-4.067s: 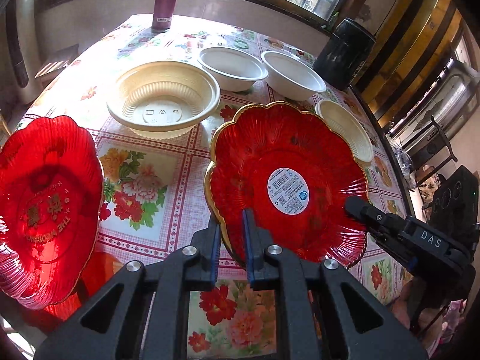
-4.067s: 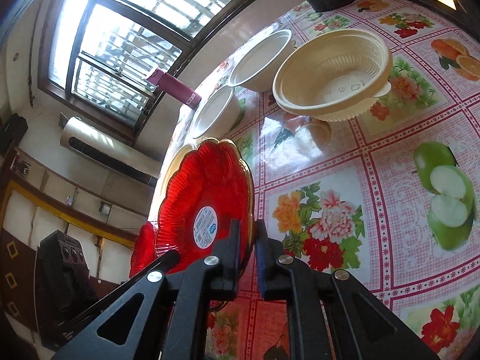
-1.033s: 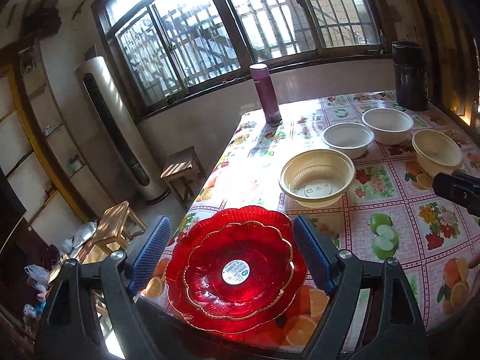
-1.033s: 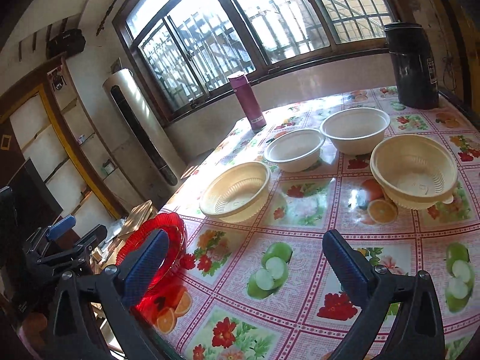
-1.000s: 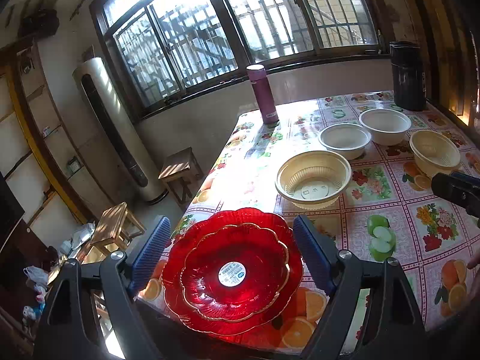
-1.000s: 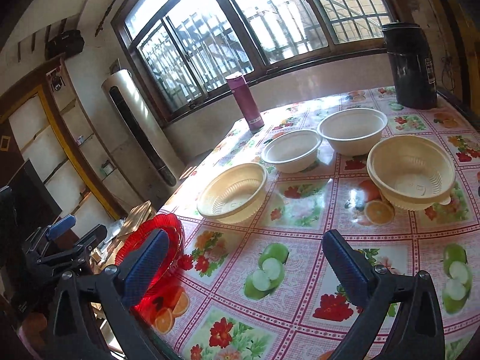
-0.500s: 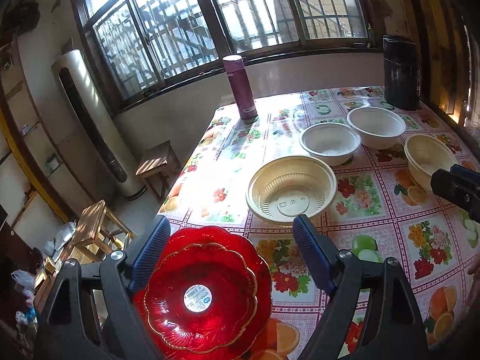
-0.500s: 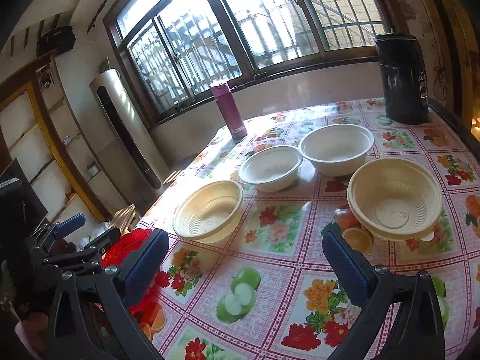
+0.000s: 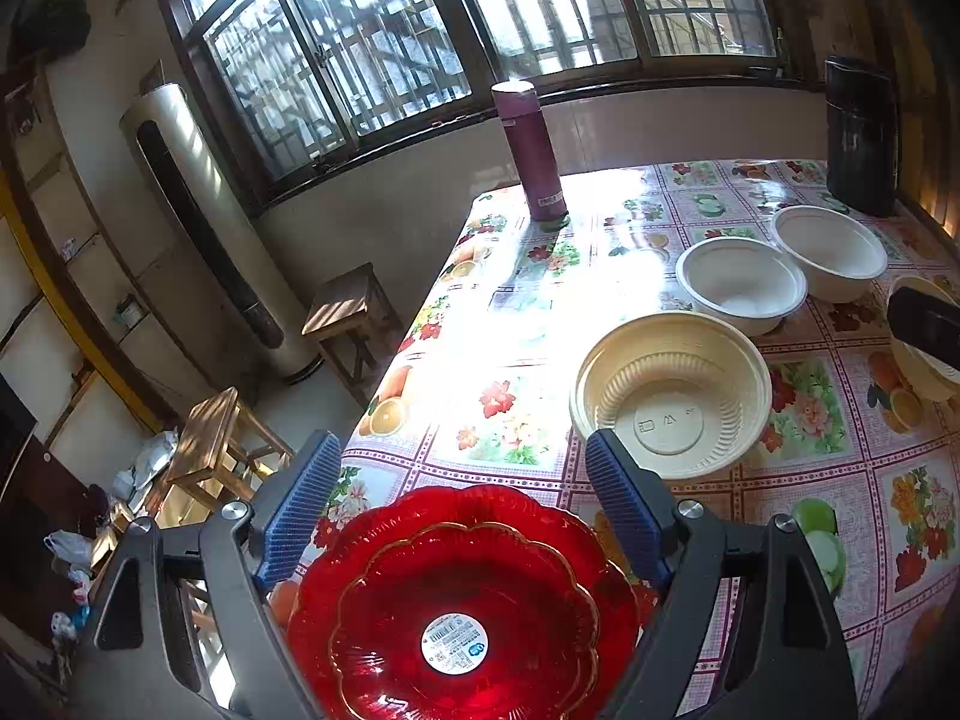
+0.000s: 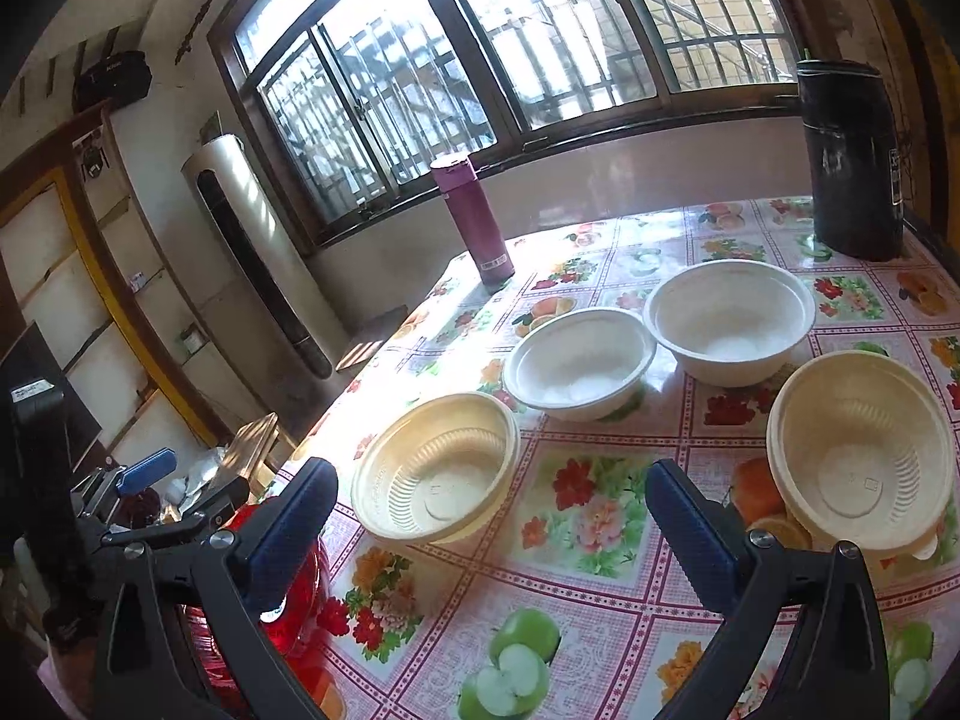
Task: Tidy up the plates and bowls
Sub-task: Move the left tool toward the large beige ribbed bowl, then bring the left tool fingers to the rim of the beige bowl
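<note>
Two red scalloped plates lie stacked at the table's near left corner, the smaller one with a white sticker on top. My left gripper is open and empty just above them. Beyond it stands a cream ribbed bowl, then two white bowls. My right gripper is open and empty above the tablecloth, between the left cream bowl and a second cream bowl. The white bowls stand behind. The red plates' edge shows behind its left finger.
A maroon flask stands at the table's far edge by the window, a black canister at the far right corner. Wooden stools stand on the floor left of the flowered tablecloth.
Both grippers let go of the small red plate, which now lies on the larger one, and opened. Since then both have moved forward and lower toward the bowls.
</note>
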